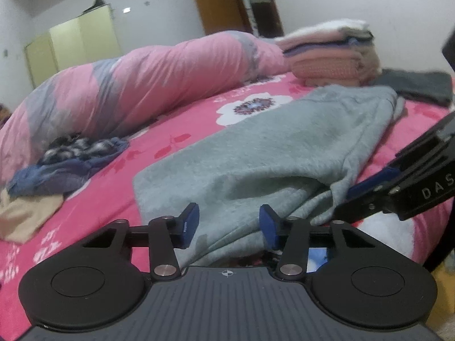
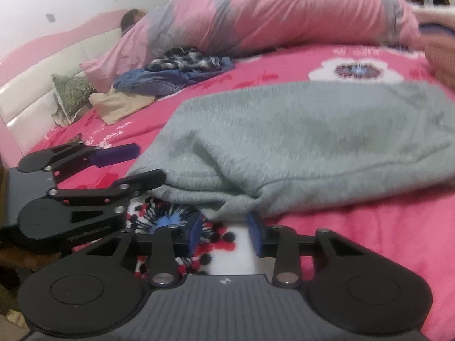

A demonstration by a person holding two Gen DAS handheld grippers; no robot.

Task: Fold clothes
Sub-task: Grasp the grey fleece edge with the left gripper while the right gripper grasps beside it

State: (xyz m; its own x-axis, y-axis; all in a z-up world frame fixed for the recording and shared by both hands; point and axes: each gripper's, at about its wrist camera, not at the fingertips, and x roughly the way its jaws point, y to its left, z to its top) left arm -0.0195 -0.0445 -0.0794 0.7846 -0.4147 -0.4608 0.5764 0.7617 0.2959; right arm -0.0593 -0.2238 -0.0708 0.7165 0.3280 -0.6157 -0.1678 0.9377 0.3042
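A grey fleece garment (image 1: 284, 147) lies spread on the pink floral bedspread (image 1: 93, 207). My left gripper (image 1: 229, 224) is at its near edge. A fold of the grey fabric runs between the blue pads (image 1: 190, 223), which stand apart and do not press on it. In the right wrist view the left gripper (image 2: 148, 164) sits at the garment's (image 2: 312, 130) left corner. My right gripper (image 2: 226, 231) is at the near hem; a bunch of fabric hangs at its pad tips with a gap between the pads. It also shows in the left wrist view as the right gripper (image 1: 344, 203).
A rolled pink and grey duvet (image 1: 170, 79) lies along the far side, with a person's head (image 2: 130, 18) at its end by the headboard. A stack of folded clothes (image 1: 332, 56) and a dark grey garment (image 1: 421, 85) sit behind. Loose blue and plaid clothes (image 1: 71, 159) and a beige cloth (image 1: 25, 216) lie left.
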